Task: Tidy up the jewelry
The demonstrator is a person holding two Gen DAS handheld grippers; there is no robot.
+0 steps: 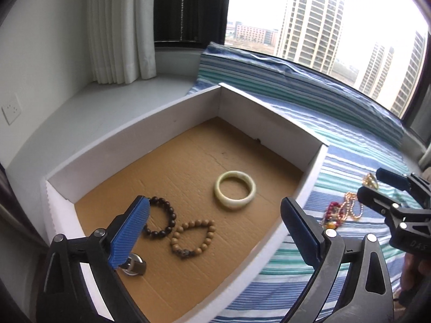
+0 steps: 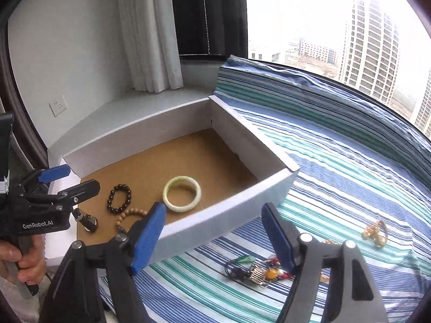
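A white box point(image 1: 129, 140) with a brown cardboard floor holds a pale jade bangle point(image 1: 235, 193), a dark bead bracelet point(image 1: 161, 218), a tan bead bracelet point(image 1: 192, 238) and a watch point(image 1: 133, 265). My left gripper point(image 1: 215, 231) is open and empty above the box's near side. My right gripper point(image 2: 212, 237) is open and empty over the box's front wall point(image 2: 223, 215) and the striped cloth. A colourful bead tangle point(image 2: 256, 269) lies on the cloth just below its right finger. A gold chain point(image 2: 375, 232) lies further right. The bangle point(image 2: 182, 193) also shows in the right wrist view.
The box sits on a blue-green striped cloth point(image 2: 336, 177) on a window ledge. A striped cushion point(image 1: 269, 72) runs along the window. White curtain point(image 1: 121, 27) and a wall socket point(image 1: 10, 110) are at the left. A pink-gold bead necklace point(image 1: 350, 207) lies beside the red beads.
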